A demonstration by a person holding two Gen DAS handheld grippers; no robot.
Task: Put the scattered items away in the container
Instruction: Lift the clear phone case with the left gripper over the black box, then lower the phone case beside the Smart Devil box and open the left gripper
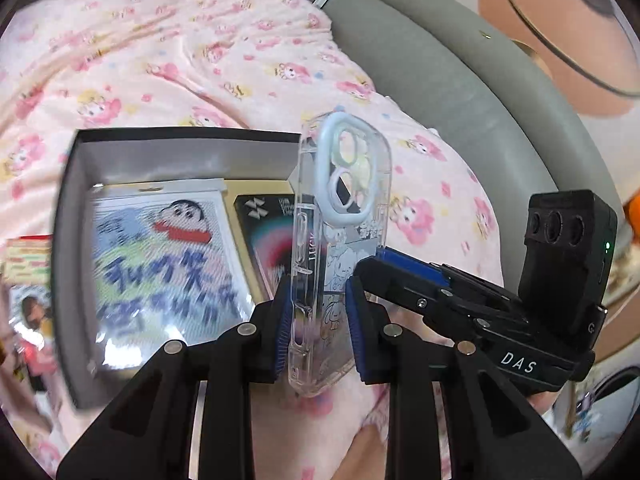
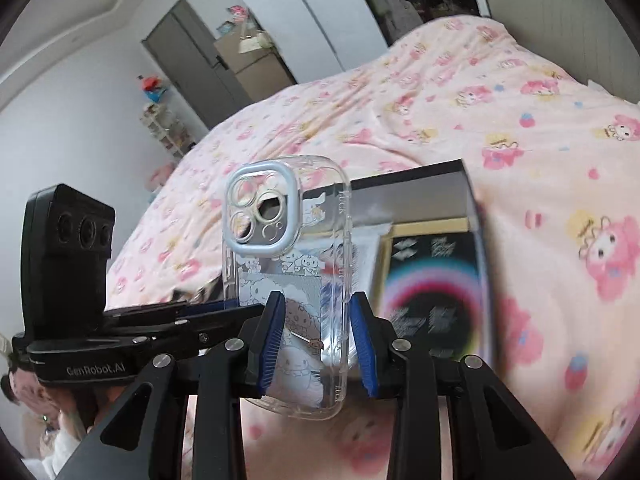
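The clear plastic phone case with cartoon drawings (image 1: 340, 240) is pinched by both our left gripper (image 1: 318, 312) and right gripper (image 2: 316, 340), so it stays steady; the black box (image 1: 76, 240) waits just ahead.

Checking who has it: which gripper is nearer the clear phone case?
Left: the left gripper clamps the phone case by its lower part. The right gripper reaches it from the right; contact unclear.

Phone case (image 2: 286, 280): clear, pale blue camera ring, grey line-drawn cartoon characters. Blanket (image 1: 168, 68): pale pink, pink and yellow cartoon figures. Box (image 1: 70, 216): black outside, grey-white inside. Card (image 1: 160, 256) in box: blue lettering, cartoon boy with red scarf. Gripper pads (image 2: 272, 332): blue, on black fingers.
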